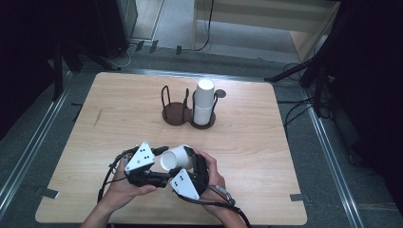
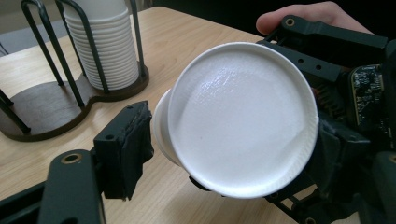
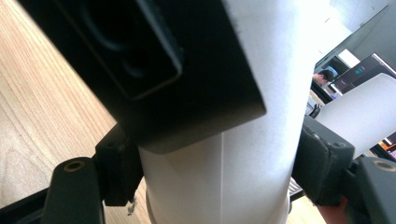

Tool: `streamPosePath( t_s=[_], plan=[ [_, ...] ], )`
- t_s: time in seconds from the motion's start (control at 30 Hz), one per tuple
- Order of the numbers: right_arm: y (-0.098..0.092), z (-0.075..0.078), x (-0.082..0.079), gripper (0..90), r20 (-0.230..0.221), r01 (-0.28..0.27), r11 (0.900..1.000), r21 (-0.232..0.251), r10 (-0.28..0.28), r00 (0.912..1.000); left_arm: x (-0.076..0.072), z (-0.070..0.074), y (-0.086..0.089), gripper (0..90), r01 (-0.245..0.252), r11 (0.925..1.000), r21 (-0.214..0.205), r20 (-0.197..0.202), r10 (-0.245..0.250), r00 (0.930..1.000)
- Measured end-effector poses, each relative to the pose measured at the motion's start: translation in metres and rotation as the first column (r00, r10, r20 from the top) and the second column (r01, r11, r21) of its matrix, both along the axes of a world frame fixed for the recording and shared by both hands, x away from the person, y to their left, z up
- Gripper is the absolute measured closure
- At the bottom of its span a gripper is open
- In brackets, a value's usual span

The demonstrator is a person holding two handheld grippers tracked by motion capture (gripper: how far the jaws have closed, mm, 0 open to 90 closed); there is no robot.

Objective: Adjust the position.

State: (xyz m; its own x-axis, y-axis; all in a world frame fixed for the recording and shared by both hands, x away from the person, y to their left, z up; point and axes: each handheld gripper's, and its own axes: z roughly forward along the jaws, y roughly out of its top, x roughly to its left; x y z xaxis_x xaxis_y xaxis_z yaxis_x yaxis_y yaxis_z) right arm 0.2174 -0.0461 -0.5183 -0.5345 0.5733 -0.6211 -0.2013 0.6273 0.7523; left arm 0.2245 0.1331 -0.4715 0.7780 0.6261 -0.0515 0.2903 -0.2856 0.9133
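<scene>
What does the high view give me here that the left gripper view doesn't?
High view alone: the whole table, both hands, the left gripper and right gripper meeting at the near edge, and the empty half of the cup rack.
Left gripper view alone: the flat bottom of the held cup up close, with a second cup nested behind it, and the ridged rims of the cup stack.
Both: the held cup clamped by the right gripper, the rack and its stack.

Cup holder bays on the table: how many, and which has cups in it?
2. The left bay stands empty; the right bay holds the stack of white cups. Both share one dark base. None looks hidden.
</scene>
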Motion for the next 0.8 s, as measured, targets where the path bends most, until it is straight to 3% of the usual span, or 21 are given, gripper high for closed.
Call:
streamPosePath(
  t_s=[0.3, 0.63, 0.8],
  plan=[
    [-0.001, 0.000, 0.000, 27.0, -0.007, -0.001, 1.0000, 0.002, 0.001, 1.0000, 0.000, 0.001, 0.001, 30.2, 0.003, 1.0000, -0.010, -0.004, -0.003, 1.0000],
    [-0.001, -0.001, 0.001, 21.0, -0.007, -0.001, 1.0000, -0.002, 0.001, 1.0000, 0.001, 0.000, 0.005, 33.8, -0.034, 0.9993, -0.016, 0.009, 0.035, 0.9994],
    [-0.002, 0.002, 0.002, 17.7, -0.015, 0.009, 1.0000, 0.001, -0.009, 0.9998, 0.004, 0.000, 0.012, 35.1, -0.069, 0.9956, -0.063, 0.023, 0.071, 0.9972]
  ],
)
